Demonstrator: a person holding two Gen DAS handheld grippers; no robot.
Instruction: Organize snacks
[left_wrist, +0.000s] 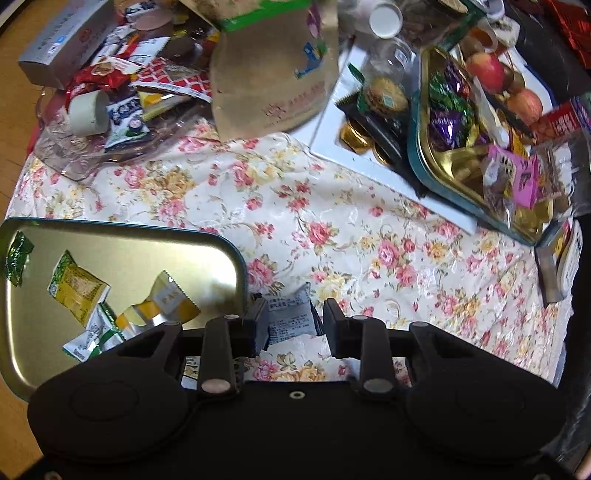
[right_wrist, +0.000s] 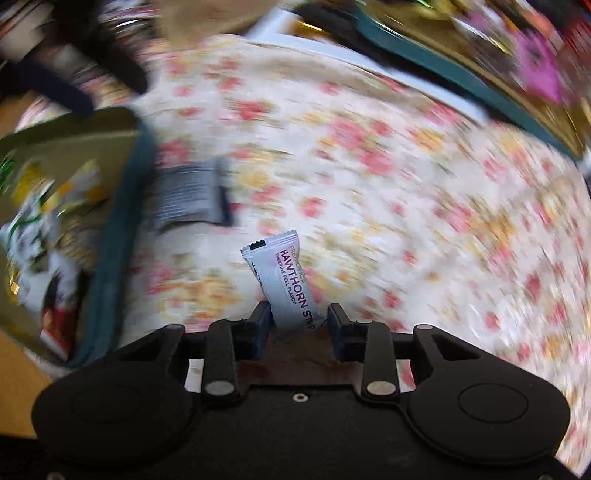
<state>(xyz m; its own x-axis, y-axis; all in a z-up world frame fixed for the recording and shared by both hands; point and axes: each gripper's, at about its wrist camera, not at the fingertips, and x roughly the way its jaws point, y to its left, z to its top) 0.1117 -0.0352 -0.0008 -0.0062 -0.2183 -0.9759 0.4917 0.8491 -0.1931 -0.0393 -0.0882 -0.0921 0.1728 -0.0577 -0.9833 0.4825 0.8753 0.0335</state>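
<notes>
My right gripper (right_wrist: 298, 319) has a white hawthorn stick packet (right_wrist: 282, 275) standing between its fingers. The left pad touches it, but there's a gap on the right side, so I can't tell if it's truly pinched or just leaning. The view is badly smeared w/ motion, which suggests I'm mid-carry.

My left gripper (left_wrist: 295, 319) is spread w/ nothing clamped, straddling a grey snack packet (left_wrist: 291, 317) lying on the floral-cloth surface (left_wrist: 332, 221) just beside the gold tray (left_wrist: 242, 266), which already holds a few yellow and green sachets.

To do this well: firm up the right grip first so the stick doesn't slip, then slow down and carry it over the tray's teal rim – release low, on bare gold. For the left, close squarely on the grey packet's middle, not its crimped end.
</notes>
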